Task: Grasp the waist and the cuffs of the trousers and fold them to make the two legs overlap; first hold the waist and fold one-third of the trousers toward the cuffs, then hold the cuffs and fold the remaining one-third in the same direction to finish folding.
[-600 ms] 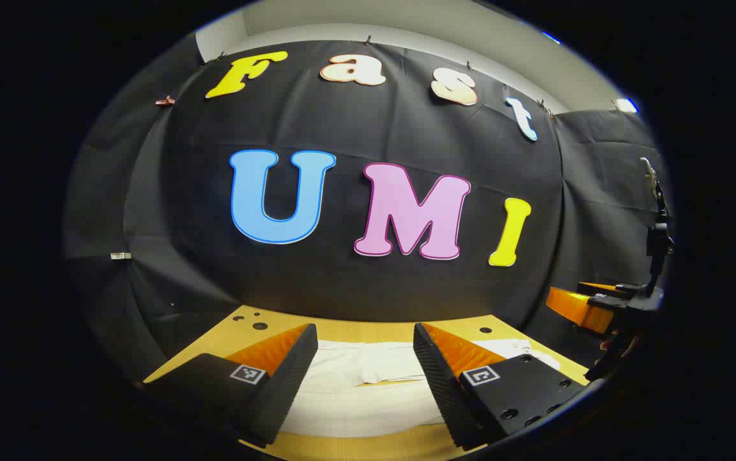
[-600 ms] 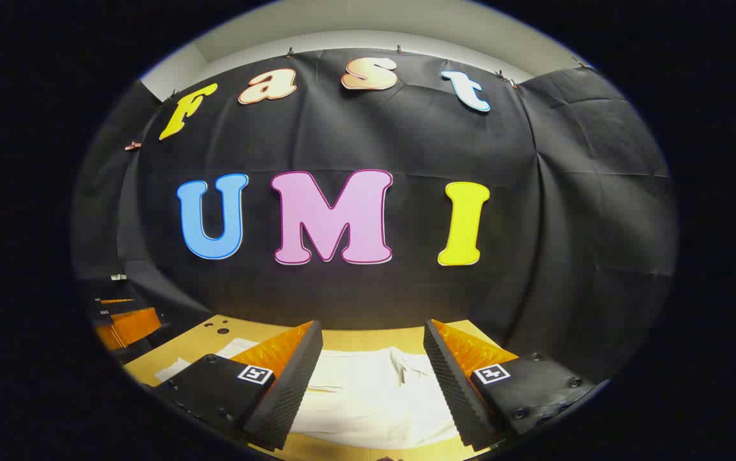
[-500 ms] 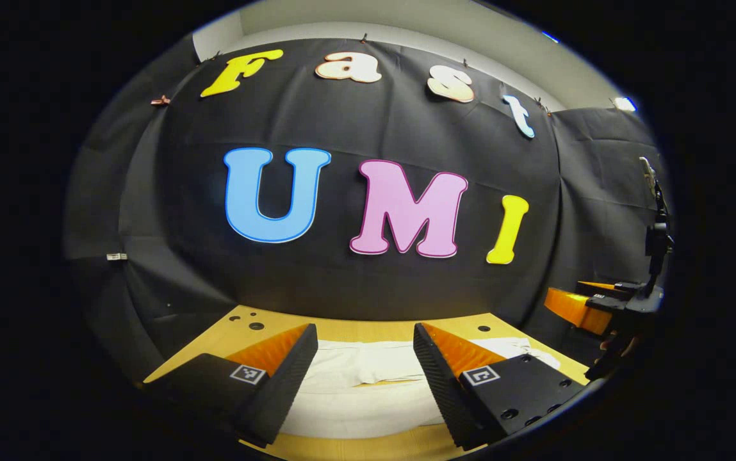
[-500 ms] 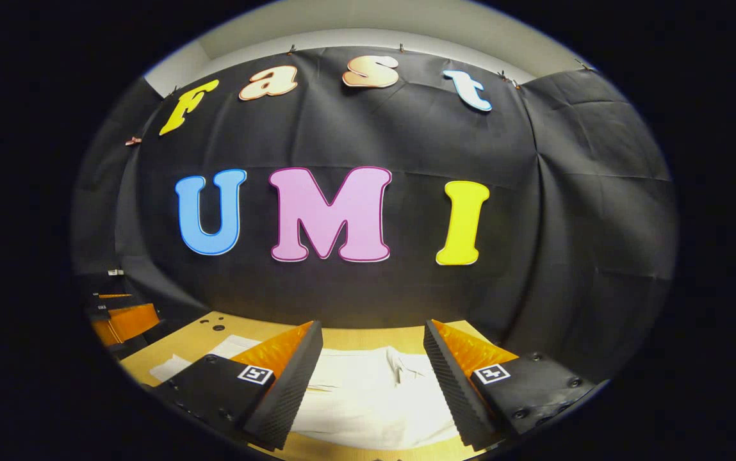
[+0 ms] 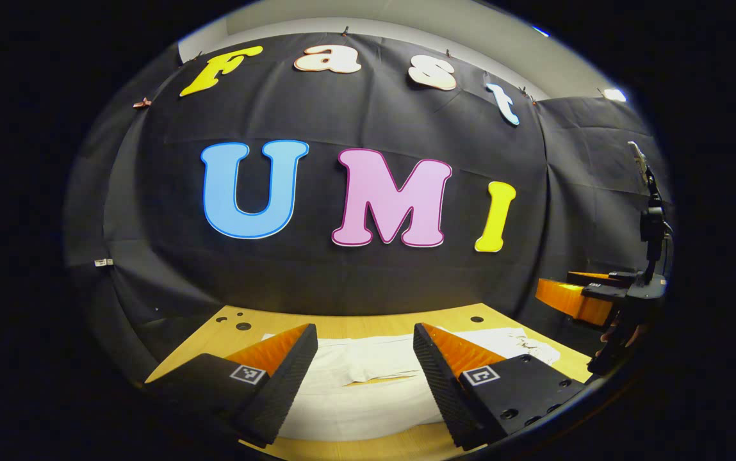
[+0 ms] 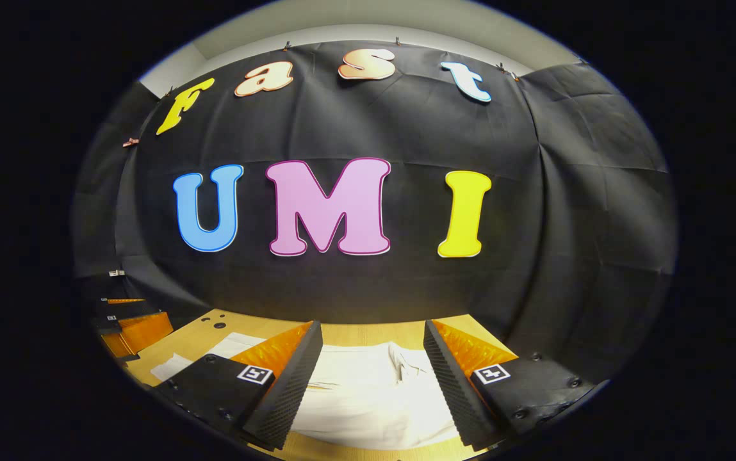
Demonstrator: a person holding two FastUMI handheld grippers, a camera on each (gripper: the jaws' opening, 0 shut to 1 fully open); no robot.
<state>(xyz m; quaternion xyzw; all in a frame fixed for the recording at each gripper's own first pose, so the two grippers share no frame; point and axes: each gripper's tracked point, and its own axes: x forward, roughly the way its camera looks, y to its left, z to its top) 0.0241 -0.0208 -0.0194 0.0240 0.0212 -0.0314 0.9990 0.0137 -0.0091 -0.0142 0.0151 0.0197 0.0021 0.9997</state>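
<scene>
Lying rumpled on the wooden table, soft white trousers; both grippers' ridged wedge jaws gape wide.

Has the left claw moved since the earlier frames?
Yes. In the left gripper view the booth's black cloth wall has slid left and down, so the left claw has turned right and tilted slightly up.

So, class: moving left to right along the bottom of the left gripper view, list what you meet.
Left tool's one finger → white trousers → its other finger → right tool, farther off.
</scene>
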